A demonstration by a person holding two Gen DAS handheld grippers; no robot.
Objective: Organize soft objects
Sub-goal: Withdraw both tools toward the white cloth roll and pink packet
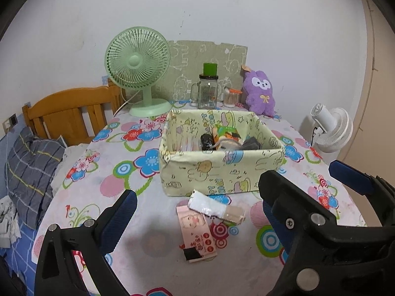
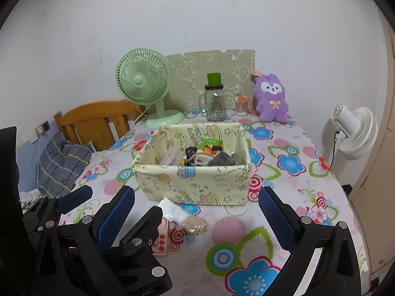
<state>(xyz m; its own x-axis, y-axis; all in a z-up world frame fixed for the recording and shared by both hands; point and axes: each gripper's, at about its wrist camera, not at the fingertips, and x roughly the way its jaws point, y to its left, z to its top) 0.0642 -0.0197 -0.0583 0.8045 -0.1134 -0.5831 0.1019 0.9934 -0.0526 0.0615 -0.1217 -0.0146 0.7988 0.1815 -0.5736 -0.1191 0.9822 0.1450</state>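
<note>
Left gripper (image 1: 197, 218): jaws spread wide, nothing held, hovering above the flowered tablecloth (image 1: 138, 222). Right gripper (image 2: 196, 213): likewise wide open and empty. Directly between and ahead of both, a pink packet (image 1: 196, 231) flat on the cloth, with a clear-wrapped white pack (image 1: 206, 204) and a beige roll (image 1: 234, 213) overlapping its far end, just in front of the yellow fabric basket (image 1: 209, 175). Inside the basket, assorted small items. Against the wall: purple plush (image 1: 260, 91), green fan (image 1: 137, 66), glass jar (image 1: 207, 90).
</note>
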